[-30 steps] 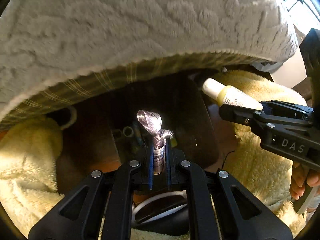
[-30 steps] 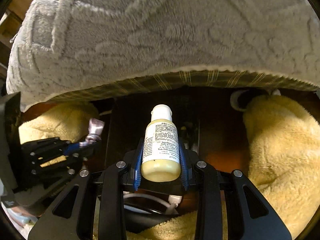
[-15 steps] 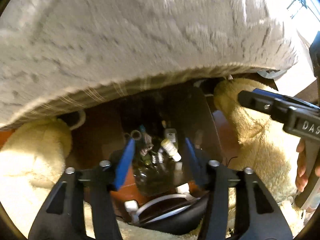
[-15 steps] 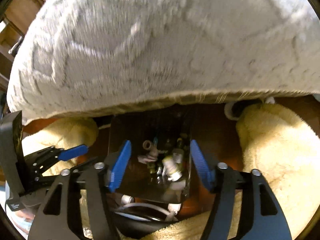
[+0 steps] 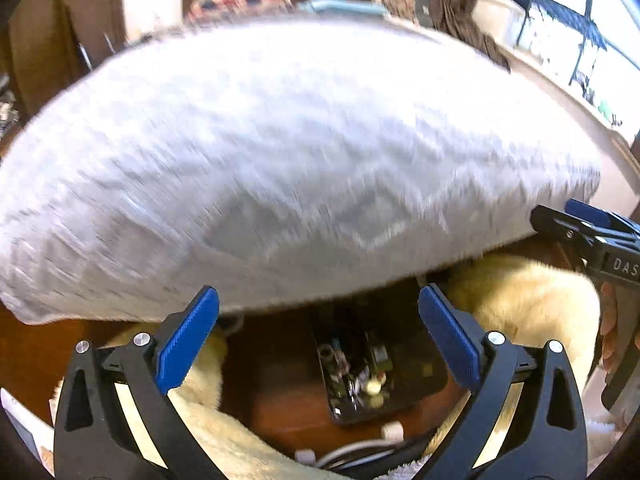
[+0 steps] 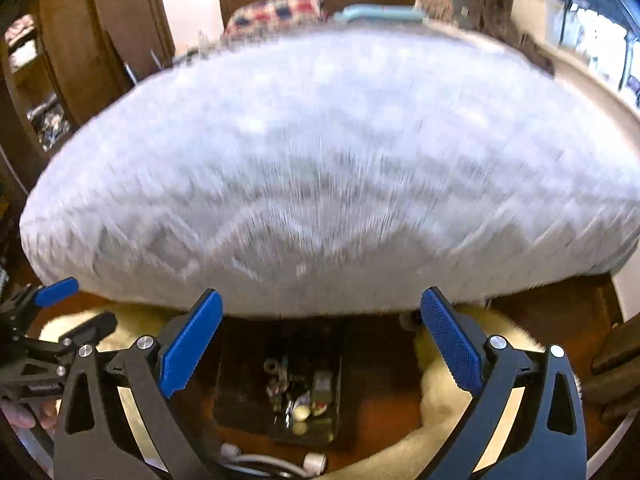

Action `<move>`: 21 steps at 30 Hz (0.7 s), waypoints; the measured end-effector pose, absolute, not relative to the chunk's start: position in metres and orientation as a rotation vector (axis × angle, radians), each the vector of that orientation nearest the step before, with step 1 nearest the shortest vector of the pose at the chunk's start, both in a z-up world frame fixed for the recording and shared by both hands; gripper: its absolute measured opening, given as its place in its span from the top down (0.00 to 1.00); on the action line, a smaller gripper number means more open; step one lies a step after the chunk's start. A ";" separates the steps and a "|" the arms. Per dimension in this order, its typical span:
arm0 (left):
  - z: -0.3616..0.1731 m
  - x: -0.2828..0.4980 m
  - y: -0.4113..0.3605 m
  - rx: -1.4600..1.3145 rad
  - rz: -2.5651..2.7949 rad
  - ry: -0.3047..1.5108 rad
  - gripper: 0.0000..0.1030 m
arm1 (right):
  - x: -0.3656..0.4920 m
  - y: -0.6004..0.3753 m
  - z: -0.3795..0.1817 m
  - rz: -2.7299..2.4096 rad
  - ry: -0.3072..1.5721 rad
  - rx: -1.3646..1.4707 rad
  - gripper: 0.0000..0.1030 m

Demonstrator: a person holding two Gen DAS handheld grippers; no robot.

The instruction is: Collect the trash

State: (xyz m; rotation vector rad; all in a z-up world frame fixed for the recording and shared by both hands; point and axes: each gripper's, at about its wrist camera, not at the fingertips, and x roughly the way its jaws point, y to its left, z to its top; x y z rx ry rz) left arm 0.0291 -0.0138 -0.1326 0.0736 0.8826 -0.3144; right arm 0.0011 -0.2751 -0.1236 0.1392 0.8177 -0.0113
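Note:
A dark bin (image 5: 416, 376) stands on the wooden floor below a bed; it holds several small pieces of trash (image 5: 362, 380), among them a small pale bottle. It also shows in the right wrist view (image 6: 240, 388), with the trash (image 6: 298, 394) inside. My left gripper (image 5: 318, 336) is open and empty, raised above the bin. My right gripper (image 6: 320, 340) is open and empty, also above the bin. The right gripper shows at the right edge of the left wrist view (image 5: 592, 228). The left gripper shows at the left edge of the right wrist view (image 6: 60, 312).
A bed with a grey-white textured blanket (image 5: 304, 160) overhangs the bin. Cream fluffy rugs (image 5: 524, 300) lie on both sides of the bin (image 6: 448, 392). White cables (image 6: 256, 460) lie near the bin's front. A wooden cabinet (image 6: 80, 40) stands at the back left.
Both grippers opened and dropped their loads, the silver wrapper and the pale bottle, into the bin. Both then lifted up and back from the bin.

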 end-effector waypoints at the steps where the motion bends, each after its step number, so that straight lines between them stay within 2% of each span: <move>1: -0.124 0.029 -0.012 0.066 -0.313 0.863 0.08 | -0.001 -0.273 -0.111 -0.016 0.788 0.133 0.03; 12: -0.023 0.007 0.008 0.039 -0.232 0.591 0.08 | -0.030 -0.272 -0.026 -0.089 0.540 0.053 0.03; 21: 0.028 -0.010 0.022 0.007 -0.159 0.435 0.08 | -0.047 -0.287 0.017 -0.178 0.418 0.063 0.03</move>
